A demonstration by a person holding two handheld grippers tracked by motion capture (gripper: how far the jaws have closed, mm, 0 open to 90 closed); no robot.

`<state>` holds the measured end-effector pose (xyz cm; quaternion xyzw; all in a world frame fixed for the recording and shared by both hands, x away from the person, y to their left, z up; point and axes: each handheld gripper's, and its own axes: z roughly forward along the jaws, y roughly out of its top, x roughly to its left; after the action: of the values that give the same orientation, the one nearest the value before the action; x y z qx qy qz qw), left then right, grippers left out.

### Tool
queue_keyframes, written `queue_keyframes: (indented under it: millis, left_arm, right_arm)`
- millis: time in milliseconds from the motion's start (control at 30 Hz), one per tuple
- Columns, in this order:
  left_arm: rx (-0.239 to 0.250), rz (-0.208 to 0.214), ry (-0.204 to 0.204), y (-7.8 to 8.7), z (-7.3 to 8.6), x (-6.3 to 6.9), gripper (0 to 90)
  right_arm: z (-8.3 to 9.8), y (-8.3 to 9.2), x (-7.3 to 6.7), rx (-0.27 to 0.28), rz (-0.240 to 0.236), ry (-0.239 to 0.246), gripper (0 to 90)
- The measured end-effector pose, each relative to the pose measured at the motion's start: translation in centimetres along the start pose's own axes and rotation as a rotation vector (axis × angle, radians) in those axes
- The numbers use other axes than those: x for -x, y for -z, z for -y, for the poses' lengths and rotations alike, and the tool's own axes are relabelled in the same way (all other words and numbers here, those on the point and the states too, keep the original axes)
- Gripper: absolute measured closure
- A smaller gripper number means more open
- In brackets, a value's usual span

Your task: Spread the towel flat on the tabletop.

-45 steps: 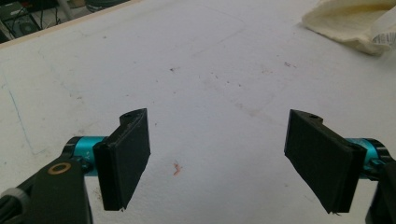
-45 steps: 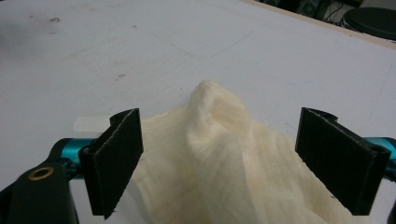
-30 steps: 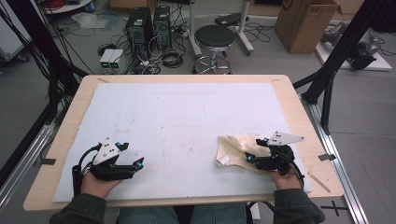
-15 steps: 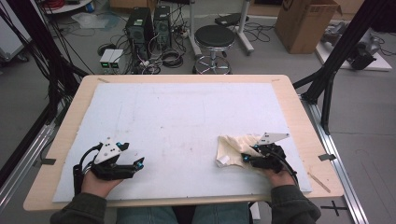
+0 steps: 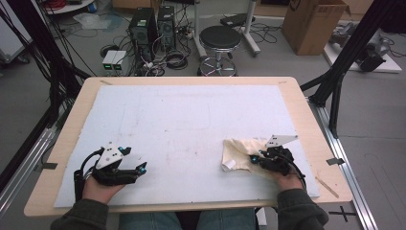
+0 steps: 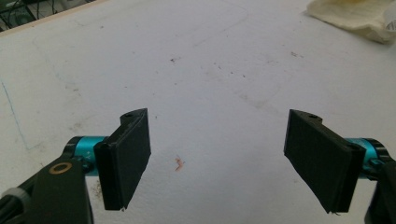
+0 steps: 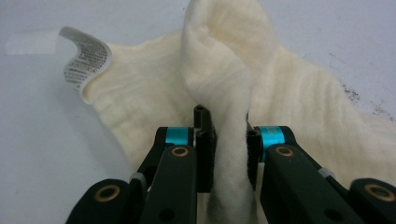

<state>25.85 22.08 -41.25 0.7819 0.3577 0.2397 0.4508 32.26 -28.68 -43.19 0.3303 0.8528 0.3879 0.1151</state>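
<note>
While pinching a raised fold of the cream-coloured crumpled cotton cloth [image 7: 224, 116], lying at about four o'clock on the white foam-covered wooden table [image 5: 191, 120], right black two-jaw gripper [image 7: 229, 144] having just been closing, jaws now pressing the fabric from both sides with the ridge of cloth standing up between the pads [image 7: 205, 154]. Sitting in the high view at the near right of the mat, right gripper [image 5: 261, 159] resting on the cloth's three o'clock edge, cloth [image 5: 239, 153] spreading out toward nine o'clock from it.

Resting at about seven o'clock on the mat, well apart from the cloth, left black two-jaw gripper [image 5: 139, 168] holding nothing. Standing wide apart in the left gripper view, its two flat black pads [image 6: 128, 158] touching no object, bare stained white surface showing between them; left gripper [image 6: 224, 163] pointing across the table with a corner of the cloth [image 6: 355, 16] far off at one o'clock.

Curling up from the cloth's edge at ten o'clock in the right gripper view, small white care label [image 7: 86, 56] carrying several lines of fine dark print, too small and too bent for reading. Showing in the high view as a pale tab at the cloth's seven o'clock corner, same label [image 5: 230, 165], writing not legible.
</note>
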Motion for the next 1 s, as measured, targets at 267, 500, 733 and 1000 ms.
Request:
queue_keyframes:
  millis: [267, 500, 733, 1000]
  left_arm:
    - [-0.001, 0.000, -0.004, 0.1, 0.0, -0.1, 23.2]
    - [0.006, -0.006, 0.008, 0.3, 0.1, -0.1, 23.1]
    - [0.003, -0.001, 0.004, 0.3, 0.1, -0.1, 23.2]
    - [0.006, -0.001, 0.005, 0.2, 0.1, -0.1, 23.1]
  right_arm:
    - [-1.6, 1.2, -0.6, 0.060, -0.014, 0.017, 82.7]
    - [-3.5, 2.0, -1.1, 0.082, -0.033, 0.036, 83.0]
    - [-6.0, 2.9, -1.3, 0.108, -0.055, 0.043, 83.2]
    - [-9.3, 2.1, -2.0, 0.124, -0.090, 0.083, 83.2]
